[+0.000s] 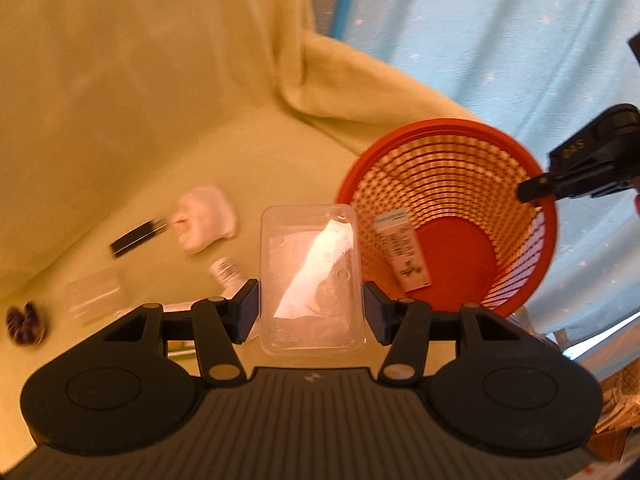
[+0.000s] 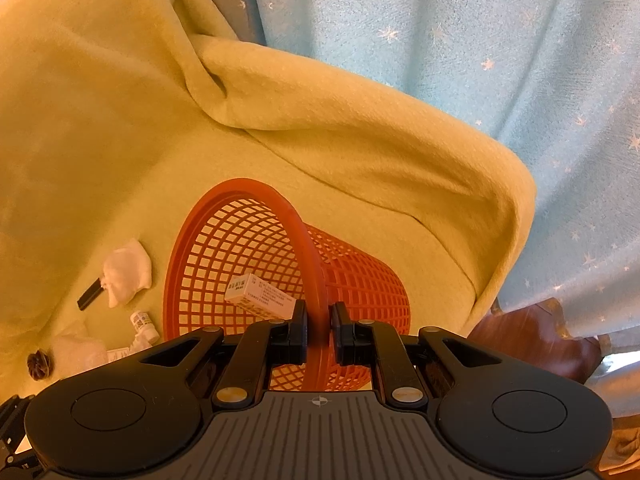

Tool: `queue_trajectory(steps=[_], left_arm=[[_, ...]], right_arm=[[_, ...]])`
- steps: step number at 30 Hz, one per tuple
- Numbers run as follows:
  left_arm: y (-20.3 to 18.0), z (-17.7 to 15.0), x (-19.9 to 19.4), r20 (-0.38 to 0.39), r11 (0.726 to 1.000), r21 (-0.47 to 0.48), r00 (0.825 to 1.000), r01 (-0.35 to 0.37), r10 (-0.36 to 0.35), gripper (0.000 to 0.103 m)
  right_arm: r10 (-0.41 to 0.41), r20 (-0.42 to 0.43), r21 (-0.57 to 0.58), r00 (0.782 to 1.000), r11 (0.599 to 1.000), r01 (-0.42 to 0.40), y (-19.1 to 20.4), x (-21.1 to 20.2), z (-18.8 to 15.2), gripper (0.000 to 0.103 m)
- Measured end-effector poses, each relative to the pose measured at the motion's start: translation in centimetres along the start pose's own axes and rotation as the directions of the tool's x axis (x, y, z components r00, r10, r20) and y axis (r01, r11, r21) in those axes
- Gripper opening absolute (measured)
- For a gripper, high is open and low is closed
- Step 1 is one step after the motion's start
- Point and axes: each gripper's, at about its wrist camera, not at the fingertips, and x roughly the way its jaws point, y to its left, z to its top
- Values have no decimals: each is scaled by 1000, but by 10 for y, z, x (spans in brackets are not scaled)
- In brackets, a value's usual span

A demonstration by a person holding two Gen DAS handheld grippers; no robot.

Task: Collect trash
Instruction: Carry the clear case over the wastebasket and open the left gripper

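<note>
A yellow-green blanket (image 2: 120, 128) covers the whole work surface, with a blue star-print curtain (image 2: 480, 40) hanging behind it. On the blanket I see the red mesh basket (image 2: 248, 256), tipped so that its mouth faces the left side. My right gripper (image 2: 319, 330) has its fingers narrowed onto the basket rim, one finger inside and one outside. A white printed carton (image 2: 260, 296) lies inside the basket against the wall.

My left gripper (image 1: 311, 311) holds a clear plastic container (image 1: 310, 276) between its two blue pads (image 1: 248, 312), fingers set to the width of the container; it sits just left of the basket mouth.

Loose items on the blanket, well apart from the basket: a crumpled white tissue (image 1: 206, 218), a flat black stick (image 1: 136, 238) touching the tissue, a small white bottle (image 1: 226, 274), and a dark ridged object (image 1: 26, 322), possibly a nut shell; blur prevents confirmation.
</note>
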Motion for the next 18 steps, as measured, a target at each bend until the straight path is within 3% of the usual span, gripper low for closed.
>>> queue_trajectory(steps=[8, 18], left_arm=[[-22, 10, 12, 5, 997, 31, 997, 72, -73, 50], [-31, 15, 31, -6, 994, 38, 995, 104, -103, 50]], right_arm=[[6, -4, 5, 1000, 1000, -6, -3, 0, 1, 9], [5, -4, 16, 1000, 1000, -5, -8, 1, 0, 9]])
